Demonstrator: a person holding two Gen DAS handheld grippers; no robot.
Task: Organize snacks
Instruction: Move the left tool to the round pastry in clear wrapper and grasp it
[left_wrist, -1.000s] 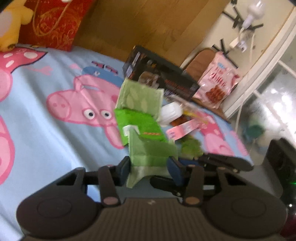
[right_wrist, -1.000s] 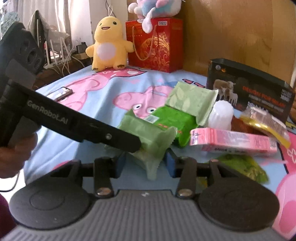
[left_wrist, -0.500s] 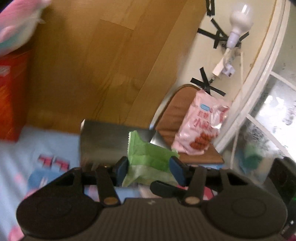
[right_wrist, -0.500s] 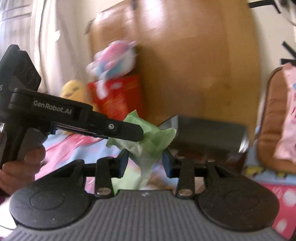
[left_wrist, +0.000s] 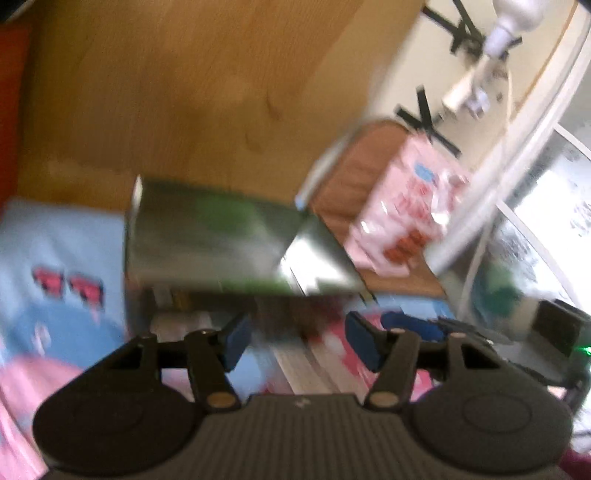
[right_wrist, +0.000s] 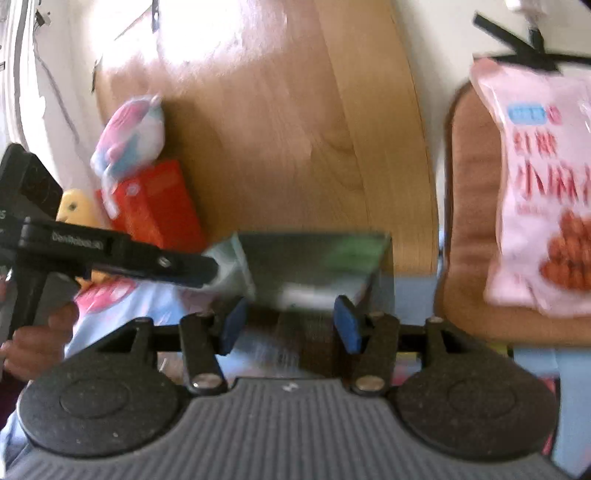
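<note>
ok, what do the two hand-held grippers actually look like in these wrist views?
Both look alike: the left hand-held gripper and right hand-held gripper each have blue pads on black linkage fingers with brass-coloured pivot pins, two round black discs, and a ribbed grey body. In the right wrist view the left unit's black side carries white lettering, too blurred to read. No sleeve visible.

Both views daylit and heavily motion-blurred, sunlight glaring white on the wooden headboard (right_wrist: 229, 55) upper left and washing out the window (left_wrist: 554, 206), fisheye bending edges, only the near claw bodies sharp.
</note>
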